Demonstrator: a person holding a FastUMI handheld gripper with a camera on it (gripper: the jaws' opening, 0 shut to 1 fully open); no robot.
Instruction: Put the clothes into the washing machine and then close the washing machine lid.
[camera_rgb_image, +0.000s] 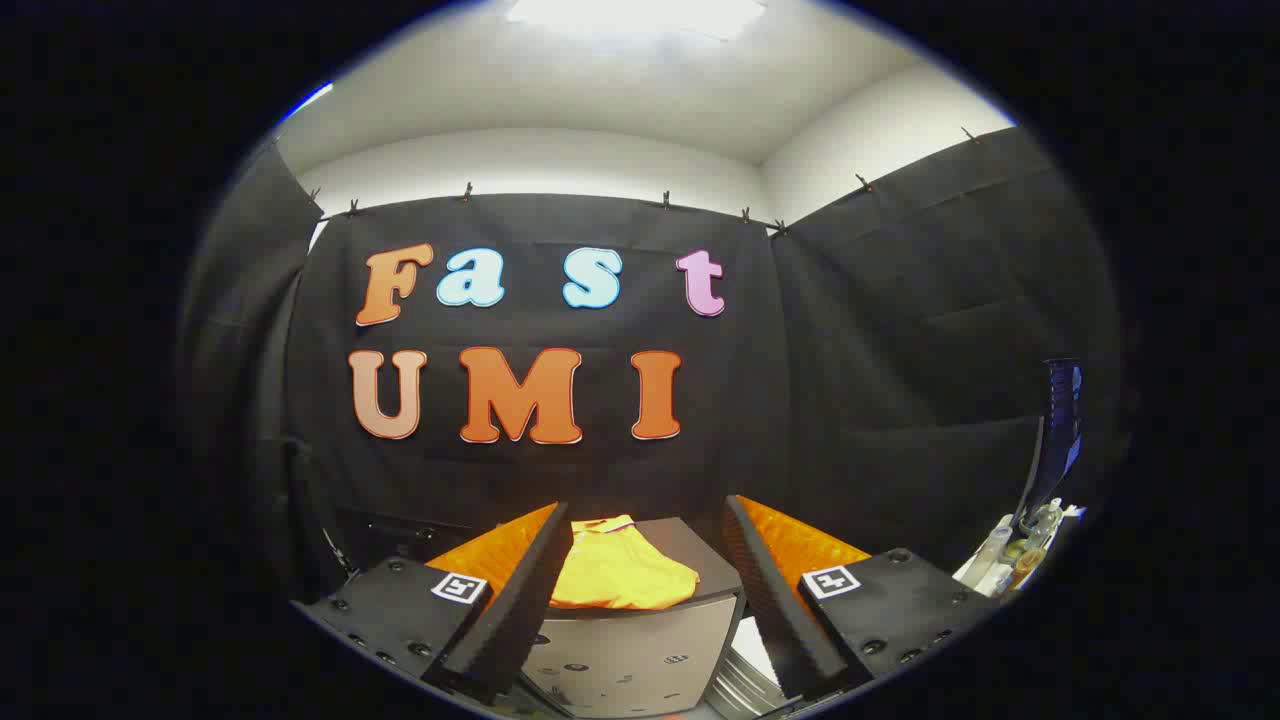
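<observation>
Tongs (648, 590) spread wide, nothing between the two fingers (520, 590) but open air; they grip nothing. They are raised, looking forward across the booth.

Beyond and between the fingers: a yellow garment (620, 575), folded loosely, lying on the dark flat top of a boxy silver-fronted appliance (630, 655). Collar or neck band sits at the far end, toward the cloth wall. The garment covers the left part of the top; the right part of the top is bare. Left edge of the garment is hidden behind the left finger. Tongs not touching it.

Whether the silver-fronted box is the washing machine itself, cannot tell; no lid or opening can be made out on it. Small marks on its front, too small to read.

Just right of the box, low between it and the right finger: a pale ribbed or layered surface (745, 675), identity unclear.

Far right, past the right finger: a cluster of small bottles (1010, 550), with a tall dark blue object (1060, 420) standing above them.

Black cloth wall (900, 380) behind everything, pinned along its top edge; white ceiling with a bright light (640, 15) overhead.
</observation>
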